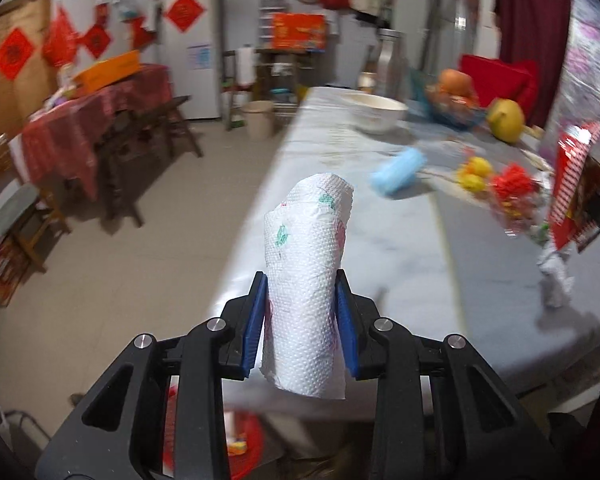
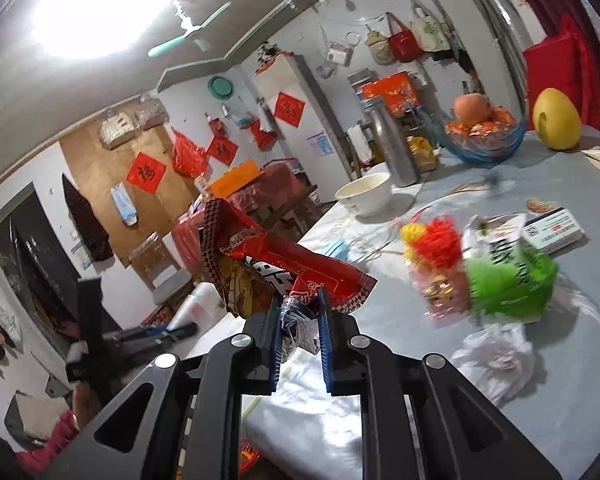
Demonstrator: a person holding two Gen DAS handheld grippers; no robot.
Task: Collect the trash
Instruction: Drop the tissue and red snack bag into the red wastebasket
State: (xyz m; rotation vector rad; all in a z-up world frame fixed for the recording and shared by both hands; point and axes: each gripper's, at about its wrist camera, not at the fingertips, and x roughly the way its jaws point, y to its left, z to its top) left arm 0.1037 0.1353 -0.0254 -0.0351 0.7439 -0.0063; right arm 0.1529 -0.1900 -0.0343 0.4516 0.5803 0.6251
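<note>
Two pieces of trash are in my claws at once; my left gripper (image 1: pixel 302 320) is clamped narrow on a rolled paper towel (image 1: pixel 306 276), which stands up between the blue pads past the table (image 1: pixel 380 240) edge; my right gripper (image 2: pixel 300 344) is pinched nearly shut on the crumpled tail of a red snack wrapper (image 2: pixel 284 264), lifted clear of the tabletop. More waits on the table: a crumpled white tissue (image 2: pixel 496 356), a green packet (image 2: pixel 508 276), a blue mask (image 1: pixel 396 174). Risks, as I judge them: the wrapper is slick foil held only by a corner, so a quick swing could let it slide out; the towel is soft and may unroll or sag loose; I see no bin clearly, so a blind release could litter the floor.
</note>
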